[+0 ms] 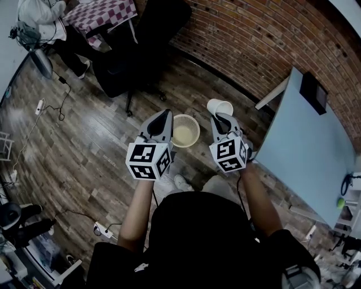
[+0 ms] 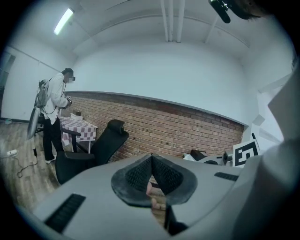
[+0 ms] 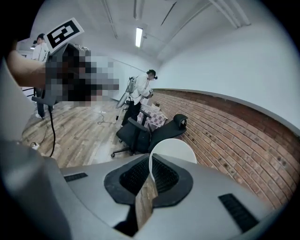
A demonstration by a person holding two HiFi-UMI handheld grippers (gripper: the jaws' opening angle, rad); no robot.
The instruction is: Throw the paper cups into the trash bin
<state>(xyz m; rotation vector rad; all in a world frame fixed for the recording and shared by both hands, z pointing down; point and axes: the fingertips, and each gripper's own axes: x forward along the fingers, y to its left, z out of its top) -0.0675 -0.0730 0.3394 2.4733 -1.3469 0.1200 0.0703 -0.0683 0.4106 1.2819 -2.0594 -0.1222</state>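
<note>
A white paper cup (image 1: 219, 106) hangs over the wood floor, with my right gripper (image 1: 221, 117) shut on its rim. In the right gripper view the cup's wall (image 3: 172, 150) stands between the pads, its mouth turned toward the brick wall. A round beige trash bin (image 1: 198, 133) stands on the floor just left of the cup, between my two grippers. My left gripper (image 1: 164, 117) hovers at the bin's left edge. Its pads (image 2: 140, 174) meet at the tips in the left gripper view, with nothing held.
A black office chair (image 1: 141, 51) stands beyond the bin. A light blue table (image 1: 307, 147) runs along the brick wall (image 1: 254, 34) at right. A person (image 1: 42, 17) stands by a checkered table (image 1: 104, 14) at far left. Cables and a power strip (image 1: 39, 106) lie on the floor.
</note>
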